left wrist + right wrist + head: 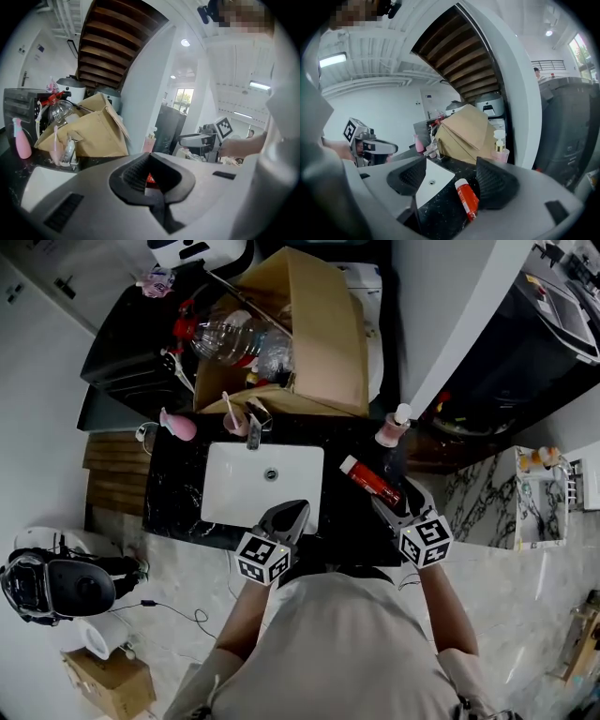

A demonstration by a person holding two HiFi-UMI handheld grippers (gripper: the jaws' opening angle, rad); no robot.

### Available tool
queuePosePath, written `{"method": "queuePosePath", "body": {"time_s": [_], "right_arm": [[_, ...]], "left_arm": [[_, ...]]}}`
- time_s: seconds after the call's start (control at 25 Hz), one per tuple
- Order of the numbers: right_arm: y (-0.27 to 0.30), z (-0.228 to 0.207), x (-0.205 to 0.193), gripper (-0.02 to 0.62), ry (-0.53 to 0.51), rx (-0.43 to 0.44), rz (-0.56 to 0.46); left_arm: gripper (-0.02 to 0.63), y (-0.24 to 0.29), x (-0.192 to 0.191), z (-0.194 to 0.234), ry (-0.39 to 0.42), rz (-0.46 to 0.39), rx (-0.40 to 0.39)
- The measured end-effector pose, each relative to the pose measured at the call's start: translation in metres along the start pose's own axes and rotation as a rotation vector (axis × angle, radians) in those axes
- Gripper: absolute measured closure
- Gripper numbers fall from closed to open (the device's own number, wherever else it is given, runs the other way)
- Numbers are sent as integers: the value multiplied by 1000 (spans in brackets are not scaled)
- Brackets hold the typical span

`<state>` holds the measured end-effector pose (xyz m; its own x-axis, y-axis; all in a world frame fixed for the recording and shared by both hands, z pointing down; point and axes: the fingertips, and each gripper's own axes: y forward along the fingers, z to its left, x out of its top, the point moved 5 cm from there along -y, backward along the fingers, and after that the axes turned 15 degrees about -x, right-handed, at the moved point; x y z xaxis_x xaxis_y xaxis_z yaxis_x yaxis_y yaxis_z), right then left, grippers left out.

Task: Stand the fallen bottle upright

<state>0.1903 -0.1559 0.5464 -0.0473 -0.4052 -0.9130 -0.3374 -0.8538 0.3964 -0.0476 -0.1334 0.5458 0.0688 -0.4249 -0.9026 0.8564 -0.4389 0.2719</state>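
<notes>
- Right gripper (452, 180) is up over the counter with its jaws spread wide, nothing pinched. The ribbed dark pads (411, 176) sit in smooth grey plastic shells.
- There's the red bottle (467, 200), flat on its side: a slim glossy cylinder with a white cap (461, 183). It lies in the gap between those open jaws, much nearer the right-hand pad. Whether it touches that pad I can't tell.
- The cap end points away from the right gripper and the base end is the nearer one.
- Under the bottle is the black stone counter (440, 213), polished and flecked with white.
- Ahead and to the left of the right gripper is the sink (433, 180), a white, smooth rectangular basin with a small round drain.
- Further ahead, past the bottle, stands a pale pink pump bottle (500, 149) with a white pump head. Left of it is a big cardboard box (464, 131), matte brown, with its flaps up.
- Left gripper (150, 163) has its jaws pressed together, holding nothing. The curved pads leave a small hollow, and a sliver of red shows through it.
- From above, the left gripper hangs over the sink's near edge, and the bottle lies off to its right.
</notes>
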Motion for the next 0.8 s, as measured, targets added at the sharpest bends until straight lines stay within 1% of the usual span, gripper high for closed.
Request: {"method": "queuePosePath", "body": {"time_s": [0.28, 0.4, 0.6, 0.8], "right_arm": [[26, 8, -9, 275, -46, -21, 70], [45, 7, -22, 275, -72, -27, 127], [71, 7, -37, 275, -114, -27, 194], [102, 10, -49, 275, -171, -7, 259]], "left_arm": [[598, -4, -3, 21, -16, 2, -48], [598, -4, -7, 29, -31, 5, -61], [598, -3, -14, 43, -52, 2, -64], [598, -2, -20, 57, -82, 1, -58]]}}
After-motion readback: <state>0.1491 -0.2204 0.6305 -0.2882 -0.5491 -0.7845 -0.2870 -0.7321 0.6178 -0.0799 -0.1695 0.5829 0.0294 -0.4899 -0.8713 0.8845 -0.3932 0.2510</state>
